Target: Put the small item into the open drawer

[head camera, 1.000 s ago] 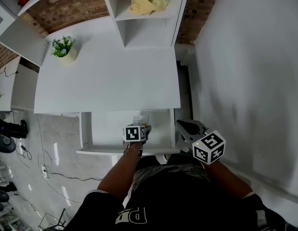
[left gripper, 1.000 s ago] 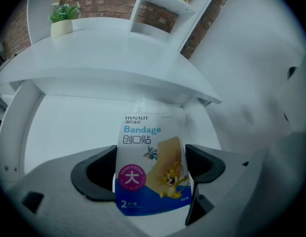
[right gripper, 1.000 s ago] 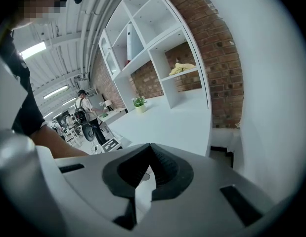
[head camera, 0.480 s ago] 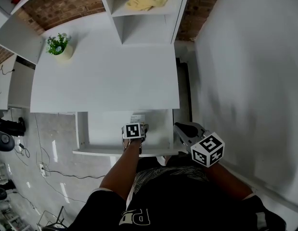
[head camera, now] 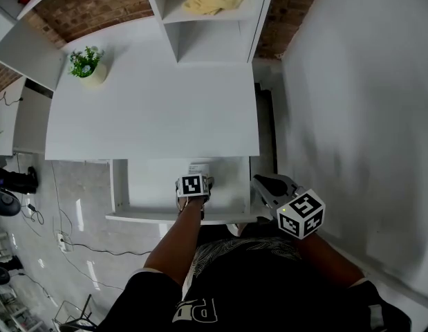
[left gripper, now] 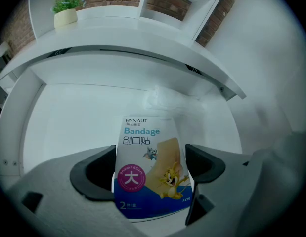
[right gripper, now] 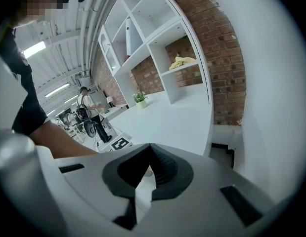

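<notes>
The left gripper [head camera: 200, 180] is over the open drawer [head camera: 150, 184], and its jaws are pinching a flat bandage packet [left gripper: 149, 152] from either side. In the left gripper view the packet stands upright between the two dark jaw pads, printed face to the camera, with the white drawer floor behind and below it. So the packet is in the air above the drawer, not yet lying in it.

This is a thin, glossy sachet, so I'd judge it very light, floppy and a bit slippery. It looks likely to bow or twist if squeezed hard across its width. The grip sits low on the packet, near the bottom edge, and the top half is free. That suits a drop: spread the jaws and it should slide flat onto the drawer floor. Being so light, it may flutter or land on edge against the drawer wall if released from high up.

The right gripper [right gripper: 147, 177] is off to the right of the drawer. Its jaws are pressed together with nothing between them. Above the drawer, the white desk top [head camera: 151, 109] carries only a small potted plant [head camera: 87, 66].
</notes>
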A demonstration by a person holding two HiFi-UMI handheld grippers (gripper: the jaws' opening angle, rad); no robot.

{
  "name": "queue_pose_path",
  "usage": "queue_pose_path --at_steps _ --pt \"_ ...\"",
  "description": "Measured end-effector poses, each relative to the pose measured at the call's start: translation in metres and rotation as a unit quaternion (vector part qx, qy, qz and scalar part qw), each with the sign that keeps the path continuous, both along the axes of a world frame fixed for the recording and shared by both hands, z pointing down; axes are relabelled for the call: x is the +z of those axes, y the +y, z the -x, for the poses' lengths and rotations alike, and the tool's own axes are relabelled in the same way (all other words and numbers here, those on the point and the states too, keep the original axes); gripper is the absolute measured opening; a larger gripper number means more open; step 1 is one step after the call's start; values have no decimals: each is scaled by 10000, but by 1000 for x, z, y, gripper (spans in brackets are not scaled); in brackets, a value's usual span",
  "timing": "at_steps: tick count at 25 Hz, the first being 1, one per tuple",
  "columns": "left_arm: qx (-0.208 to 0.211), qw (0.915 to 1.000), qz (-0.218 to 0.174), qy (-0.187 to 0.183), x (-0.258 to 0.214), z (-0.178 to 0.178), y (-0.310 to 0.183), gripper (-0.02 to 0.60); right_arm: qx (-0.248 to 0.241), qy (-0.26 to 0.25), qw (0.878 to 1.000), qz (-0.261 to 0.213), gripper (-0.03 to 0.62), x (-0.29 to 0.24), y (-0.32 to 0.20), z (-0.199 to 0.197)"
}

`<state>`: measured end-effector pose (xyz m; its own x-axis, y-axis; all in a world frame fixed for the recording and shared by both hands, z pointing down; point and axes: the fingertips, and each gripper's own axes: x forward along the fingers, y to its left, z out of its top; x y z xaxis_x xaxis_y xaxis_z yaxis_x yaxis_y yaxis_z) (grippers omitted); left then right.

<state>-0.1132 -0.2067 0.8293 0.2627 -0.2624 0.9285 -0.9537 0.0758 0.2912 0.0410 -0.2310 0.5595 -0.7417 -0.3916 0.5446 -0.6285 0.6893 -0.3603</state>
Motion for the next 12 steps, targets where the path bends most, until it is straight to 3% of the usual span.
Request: queue_pose_path --at_steps 12 --pt "-91 9999 -119 9 -19 2 5 417 -280 -123 9995 -114 5 -8 -3 11"
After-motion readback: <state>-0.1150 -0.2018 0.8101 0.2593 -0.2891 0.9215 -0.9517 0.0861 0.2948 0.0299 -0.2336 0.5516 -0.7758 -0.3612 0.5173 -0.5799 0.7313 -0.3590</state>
